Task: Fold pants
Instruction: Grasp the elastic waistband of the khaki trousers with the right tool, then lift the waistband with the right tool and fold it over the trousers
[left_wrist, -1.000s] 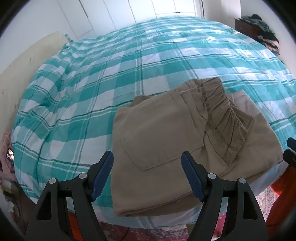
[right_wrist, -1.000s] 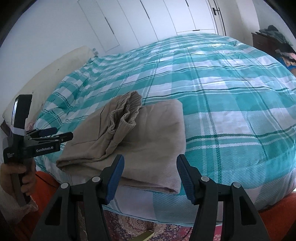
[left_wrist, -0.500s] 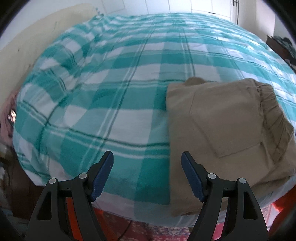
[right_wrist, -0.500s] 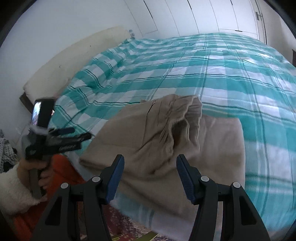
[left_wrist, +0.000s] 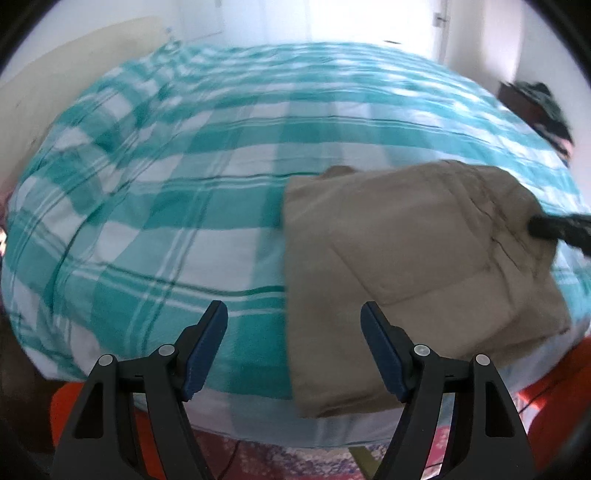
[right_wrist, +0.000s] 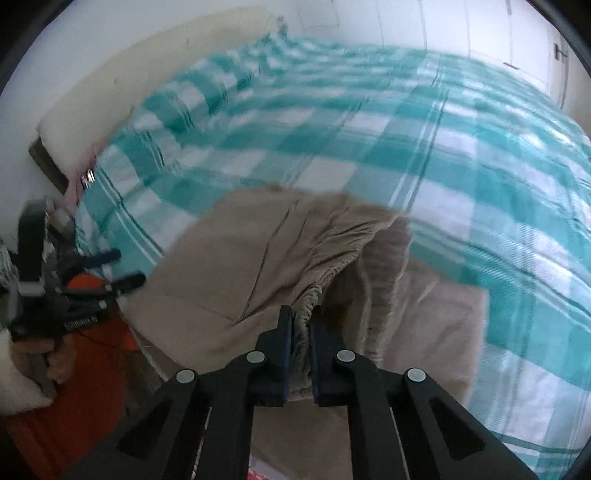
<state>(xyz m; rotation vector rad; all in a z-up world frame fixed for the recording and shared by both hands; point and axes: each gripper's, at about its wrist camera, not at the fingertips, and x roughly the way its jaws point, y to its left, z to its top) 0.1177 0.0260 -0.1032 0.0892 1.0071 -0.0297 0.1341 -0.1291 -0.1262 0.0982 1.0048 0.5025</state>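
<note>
Pants (right_wrist: 258, 258), tan, folded, sit at the near edge of the bed, w/ the elastic waistband (right_wrist: 325, 291) pinched in the right gripper (right_wrist: 301, 325); its jaws are clamped nearly together on the gathered band, cloth bunched between the dark pads; the waistband is lifted there, opening a hollow in the fabric just beyond the tips; rest of the pants lies flat beneath and to both sides, one layer reaching right toward the plaid cover. Left gripper (left_wrist: 293, 325) hangs w/ jaws spread wide, blue pads (left_wrist: 207, 343) holding nothing; its left finger is over bare cover, its right finger over the near left part of the pants (left_wrist: 388, 258), touching or not I can't tell. In the left wrist view the right gripper's tip (left_wrist: 554, 229) comes in from the right edge onto the waistband side of the pants; in the right wrist view the left gripper (right_wrist: 110, 266) shows at far left, held in a hand (right_wrist: 48, 354), apart from the pants' left edge. Teal-and-white plaid bedcover (left_wrist: 166, 221) spreads beyond; cream headboard (right_wrist: 147, 74) at the far left; white closet doors (right_wrist: 461, 33) behind; orange cloth (right_wrist: 74, 406) below the bed edge; both views motion-blurred.
</note>
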